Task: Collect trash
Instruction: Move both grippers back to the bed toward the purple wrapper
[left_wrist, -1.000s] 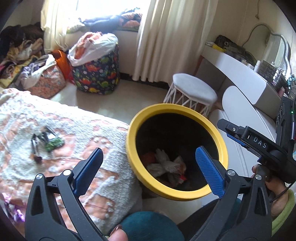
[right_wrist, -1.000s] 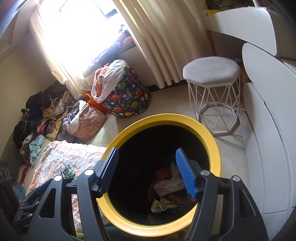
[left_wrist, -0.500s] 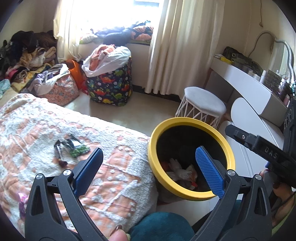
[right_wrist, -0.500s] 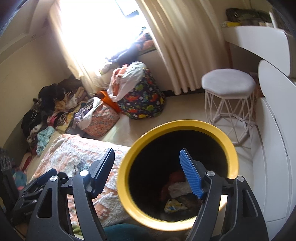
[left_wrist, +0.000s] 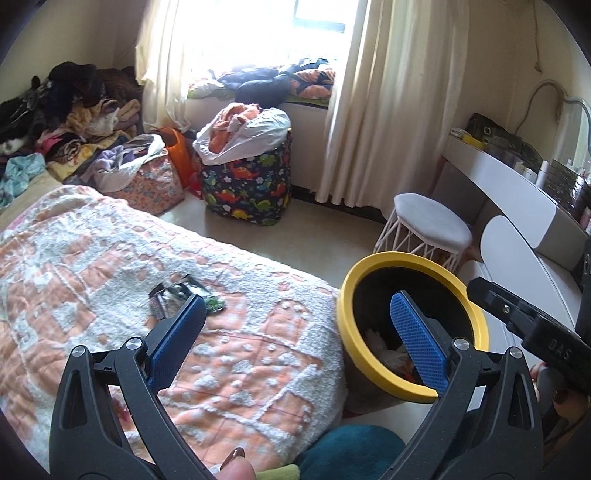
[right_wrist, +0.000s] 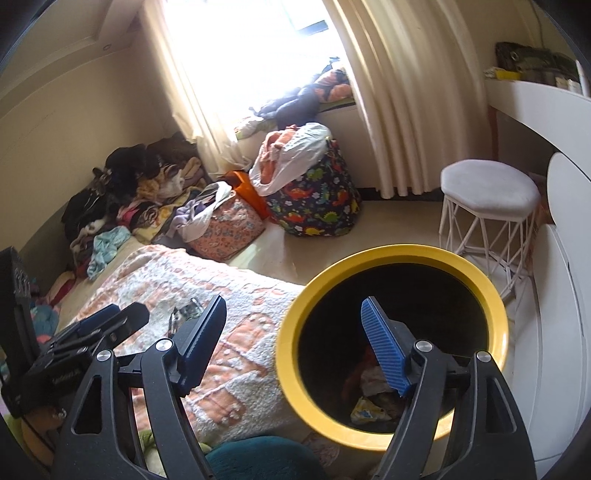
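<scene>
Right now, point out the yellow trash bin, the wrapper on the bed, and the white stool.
yellow trash bin (right_wrist: 291, 373), right wrist view, on its yellow rim's left side.
wrapper (left_wrist: 173, 295), left wrist view, on its dark crumpled middle.
white stool (left_wrist: 432, 221), left wrist view, on its grey seat top.

Wide-spread, empty right gripper (right_wrist: 291, 343) above blanket (right_wrist: 236, 354) edge and yellow-rimmed bin (right_wrist: 291, 373) of trash (right_wrist: 369, 410).

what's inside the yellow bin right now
Inside the yellow bin there is crumpled white paper, something red and a small printed wrapper. The right gripper's finger hides part of the bottom; the rest is dark.
</scene>
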